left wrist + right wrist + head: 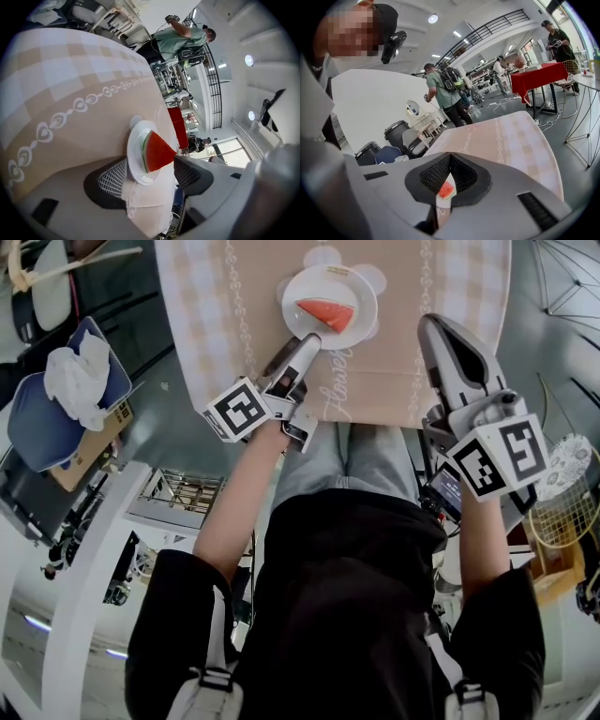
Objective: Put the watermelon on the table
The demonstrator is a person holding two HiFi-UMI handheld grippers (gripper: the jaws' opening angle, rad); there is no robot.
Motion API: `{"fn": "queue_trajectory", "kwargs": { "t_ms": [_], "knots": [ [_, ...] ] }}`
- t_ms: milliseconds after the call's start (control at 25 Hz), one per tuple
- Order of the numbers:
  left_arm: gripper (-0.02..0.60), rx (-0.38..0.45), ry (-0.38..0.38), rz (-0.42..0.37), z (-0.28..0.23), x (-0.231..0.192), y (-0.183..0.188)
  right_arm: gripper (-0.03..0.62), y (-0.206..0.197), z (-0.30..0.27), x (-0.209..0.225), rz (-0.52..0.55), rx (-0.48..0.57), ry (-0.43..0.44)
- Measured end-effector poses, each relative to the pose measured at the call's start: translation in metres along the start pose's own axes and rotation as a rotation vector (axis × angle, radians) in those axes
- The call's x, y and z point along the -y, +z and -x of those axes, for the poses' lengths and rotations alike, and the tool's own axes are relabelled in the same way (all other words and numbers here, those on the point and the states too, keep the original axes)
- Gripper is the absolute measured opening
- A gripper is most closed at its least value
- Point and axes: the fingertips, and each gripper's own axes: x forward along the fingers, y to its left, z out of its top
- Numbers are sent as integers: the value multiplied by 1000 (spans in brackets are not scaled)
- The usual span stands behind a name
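Note:
A red watermelon wedge (327,312) lies on a small white plate (305,292), which rests on the table's beige checked cloth (422,296). My left gripper (302,345) sits at the plate's near rim. In the left gripper view its jaws (152,176) stand wide apart with the plate (136,157) and the wedge (155,152) between and just beyond them, and the pads press on nothing. My right gripper (433,326) hovers over the table's right side, tips together and empty. In the right gripper view (449,157) the wedge (446,190) shows through the gap behind the tips.
A blue seat with white cloth (66,395) and a cardboard box (89,451) stand left of the table. A yellow wire basket (567,502) is at the right. Beyond the table are people (443,91), a red-covered table (539,75) and bins (396,131).

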Motion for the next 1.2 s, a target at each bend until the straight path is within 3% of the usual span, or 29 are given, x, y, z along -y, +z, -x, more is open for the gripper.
{"fn": "queue_trajectory", "kwargs": {
  "t_ms": [120, 280, 400, 520, 640, 840, 1000, 1200],
  "knots": [
    [302, -1, 15, -71, 4, 4, 3, 15, -2, -1, -3, 4, -1, 0],
    [290, 11, 76, -275, 17, 16, 14, 14, -4, 0, -12, 18, -1, 4],
    [226, 34, 132, -433, 31, 27, 25, 15, -4, 0, -22, 34, 3, 3],
    [42, 117, 225, -575, 52, 40, 43, 15, -1, 4, -35, 63, 3, -2],
    [15, 150, 254, -699, 66, 66, 56, 14, 15, 13, -52, 87, 27, -1],
    [12, 106, 292, -929, 82, 117, 64, 15, 45, 31, -79, 112, 77, -3],
    [12, 129, 274, -990, 99, 154, 68, 14, 60, 47, -95, 122, 112, -6],
    [12, 176, 348, -1078, 119, 179, 78, 14, 71, 64, -111, 136, 145, -17]
  ]
}}
